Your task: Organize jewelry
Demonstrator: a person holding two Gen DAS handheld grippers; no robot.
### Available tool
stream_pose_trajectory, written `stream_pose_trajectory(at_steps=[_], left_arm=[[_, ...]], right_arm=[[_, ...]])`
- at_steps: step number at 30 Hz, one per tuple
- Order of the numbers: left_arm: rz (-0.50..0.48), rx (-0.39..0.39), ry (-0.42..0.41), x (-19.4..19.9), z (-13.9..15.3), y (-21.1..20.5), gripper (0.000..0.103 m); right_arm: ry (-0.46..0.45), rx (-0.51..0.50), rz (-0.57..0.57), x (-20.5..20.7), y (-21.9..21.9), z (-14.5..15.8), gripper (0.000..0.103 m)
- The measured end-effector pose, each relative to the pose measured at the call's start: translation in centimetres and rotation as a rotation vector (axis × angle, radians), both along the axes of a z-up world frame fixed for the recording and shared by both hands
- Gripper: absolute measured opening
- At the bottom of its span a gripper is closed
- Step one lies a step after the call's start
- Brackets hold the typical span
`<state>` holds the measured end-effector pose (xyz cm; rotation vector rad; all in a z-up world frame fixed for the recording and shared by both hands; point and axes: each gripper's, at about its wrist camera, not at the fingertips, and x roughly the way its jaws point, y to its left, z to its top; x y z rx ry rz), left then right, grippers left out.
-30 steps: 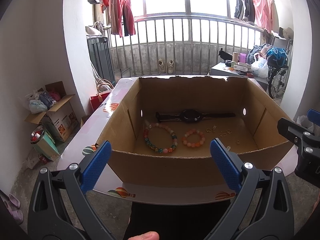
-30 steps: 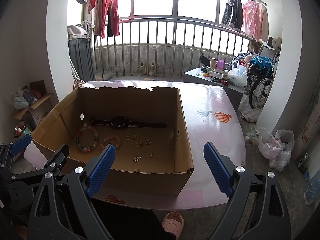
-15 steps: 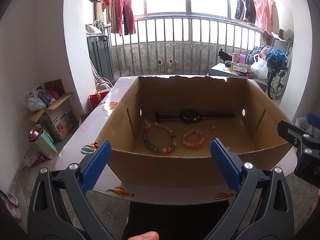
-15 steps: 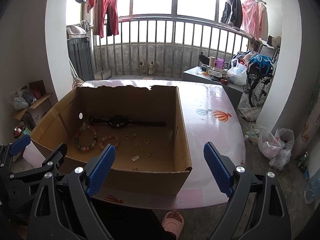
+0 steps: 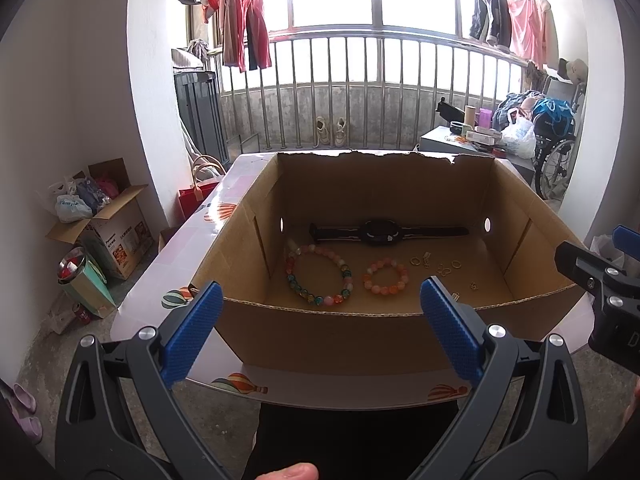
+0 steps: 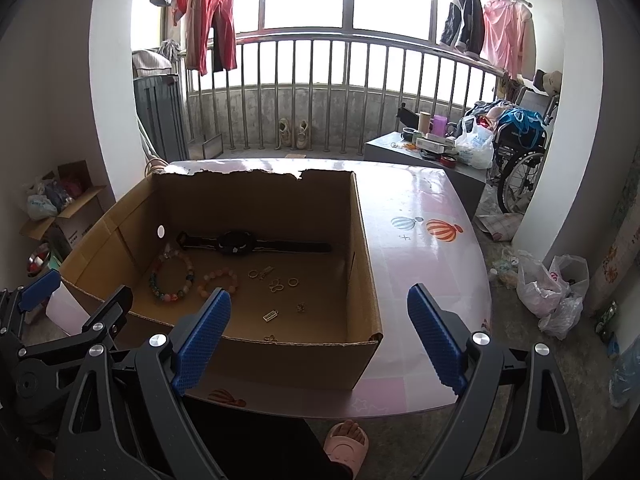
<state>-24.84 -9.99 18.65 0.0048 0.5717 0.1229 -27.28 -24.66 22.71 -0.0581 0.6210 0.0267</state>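
The left gripper (image 5: 320, 330) hangs released, jaws spread wide, just outside the near wall of the open cardboard box (image 5: 340, 332) on the pink balloon-print table (image 6: 424, 256). On the box floor, from left to right, lie a large multicoloured bead bracelet (image 5: 319, 275), a smaller orange-pink bead bracelet (image 5: 385, 276), and a scatter of small gold rings and charms (image 5: 438, 265); a black wristwatch (image 5: 380, 233) stretches flat behind them along the far wall. The right gripper (image 6: 318, 334) is likewise released, empty, near the box's right front corner.
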Motion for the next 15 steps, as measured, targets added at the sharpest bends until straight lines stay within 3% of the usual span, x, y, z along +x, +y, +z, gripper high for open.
stream_pose_trajectory(at_steps=[15], left_arm=[[-0.002, -0.005, 0.001, 0.08, -0.01, 0.03, 0.096]], right_arm=[[-0.002, -0.001, -0.001, -0.26, -0.24, 0.12, 0.088]])
